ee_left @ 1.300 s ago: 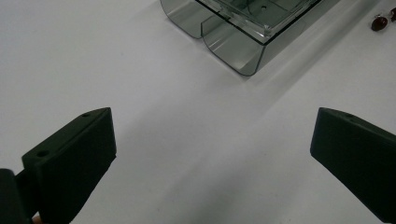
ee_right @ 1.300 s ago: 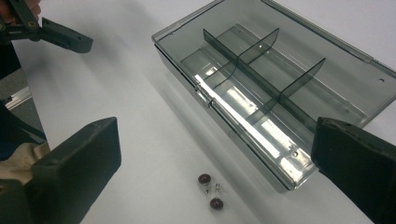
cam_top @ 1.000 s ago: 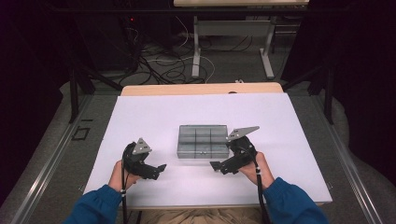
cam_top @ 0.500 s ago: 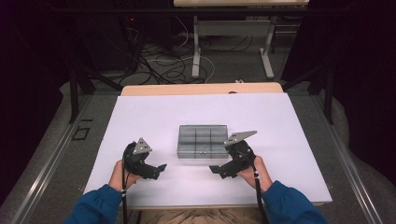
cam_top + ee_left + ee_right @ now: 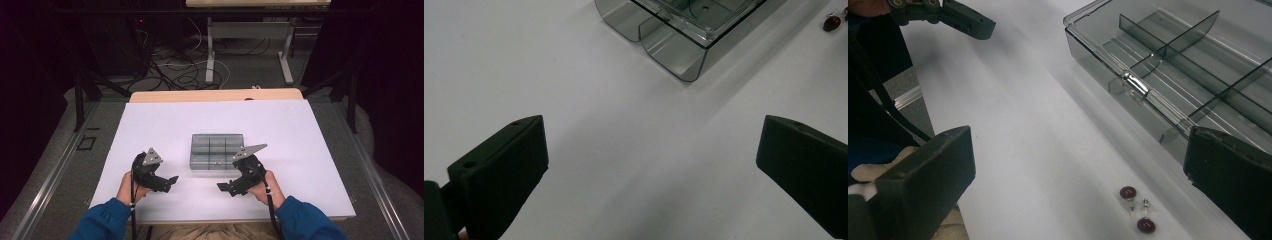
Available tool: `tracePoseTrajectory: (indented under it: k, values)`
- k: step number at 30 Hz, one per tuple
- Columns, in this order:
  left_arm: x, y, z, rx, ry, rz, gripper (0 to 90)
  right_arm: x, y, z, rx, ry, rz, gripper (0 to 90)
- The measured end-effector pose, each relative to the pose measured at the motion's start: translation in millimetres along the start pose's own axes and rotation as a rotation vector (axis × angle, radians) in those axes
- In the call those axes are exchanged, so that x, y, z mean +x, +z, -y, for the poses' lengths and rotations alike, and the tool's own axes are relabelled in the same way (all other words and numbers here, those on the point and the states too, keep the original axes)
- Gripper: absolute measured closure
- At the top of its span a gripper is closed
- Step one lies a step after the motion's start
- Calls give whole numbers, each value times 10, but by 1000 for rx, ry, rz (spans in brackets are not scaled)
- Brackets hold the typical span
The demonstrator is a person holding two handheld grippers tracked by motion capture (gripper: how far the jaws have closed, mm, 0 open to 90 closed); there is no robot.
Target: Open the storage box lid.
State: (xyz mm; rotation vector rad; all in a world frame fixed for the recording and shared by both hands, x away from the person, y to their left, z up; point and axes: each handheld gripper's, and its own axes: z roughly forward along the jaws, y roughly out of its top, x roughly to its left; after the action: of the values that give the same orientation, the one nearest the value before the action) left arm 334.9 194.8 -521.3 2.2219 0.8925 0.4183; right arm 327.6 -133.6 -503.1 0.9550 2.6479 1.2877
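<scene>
box (image 5: pixel 217 151) long axis runs left-right, clasp (image 5: pixel 1134 82) facing the person.

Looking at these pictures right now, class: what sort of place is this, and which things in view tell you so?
Probably a lab or recording studio, not a home. A white-covered table stands amid dark curtains, loose cables trail across the floor behind it, and a person works a left gripper and right gripper near a clear compartment box.

White sheet (image 5: pixel 165 125) covers the table; a strip of wooden tabletop (image 5: pixel 215 95) shows at its far edge. Beyond, on grey floor: tangled cables (image 5: pixel 170 65) and two white desk legs (image 5: pixel 210 55). Black curtains (image 5: pixel 380 60) flank both sides.
</scene>
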Motion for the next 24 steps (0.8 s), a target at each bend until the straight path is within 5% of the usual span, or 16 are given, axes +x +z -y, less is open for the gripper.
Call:
tracePoseTrajectory:
  k: [3,12,19,24]
  values:
    - [-1,2,-2,6,3,2,5,9,44,6,6,-8,4,2]
    - [2,2,0,2,3,-2,6,2,134,21,-15,0,66,254]
    - [6,-3,-9,28,9,12,6,-24,273,83,-15,53,141,552]
    - [12,8,-3,5,5,4,6,-83,336,97,-35,103,165,673]
